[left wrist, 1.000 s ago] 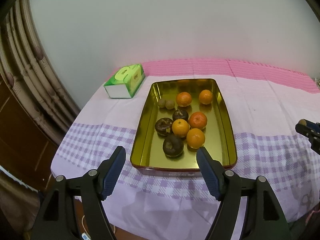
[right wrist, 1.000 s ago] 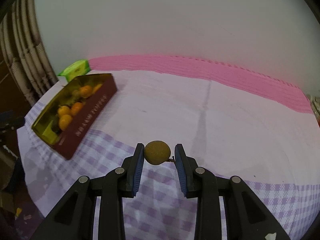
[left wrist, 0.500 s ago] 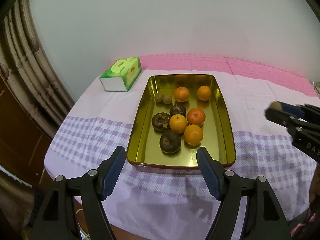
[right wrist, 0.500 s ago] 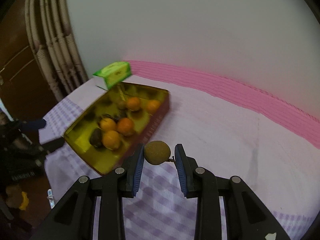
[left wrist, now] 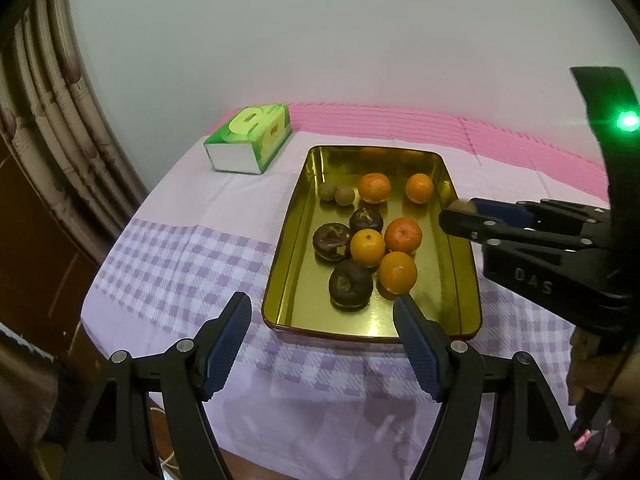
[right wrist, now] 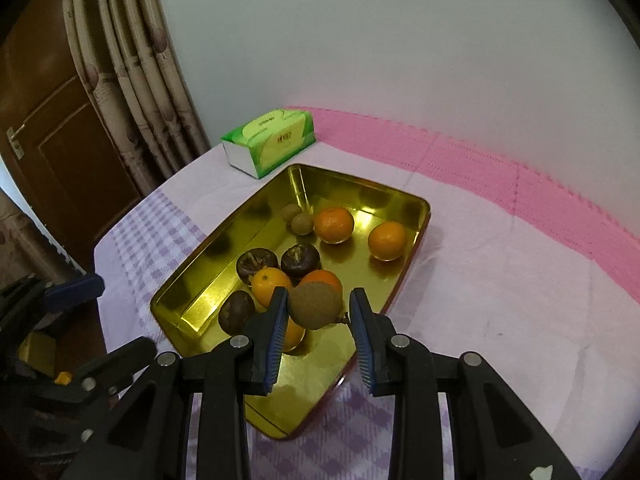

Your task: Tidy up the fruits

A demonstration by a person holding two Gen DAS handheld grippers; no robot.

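While the right gripper's (right wrist: 318, 312) fingers pinch a longan (right wrist: 316, 305) above the tray (right wrist: 192, 264), left gripper (left wrist: 322, 344) gapes.

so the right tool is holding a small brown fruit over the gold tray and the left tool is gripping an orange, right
Not quite. The left tool grips nothing: the left wrist view shows it open and empty, short of the gold tray. The rest holds: in the right wrist view the right tool has the small brown fruit between its fingers over the tray.
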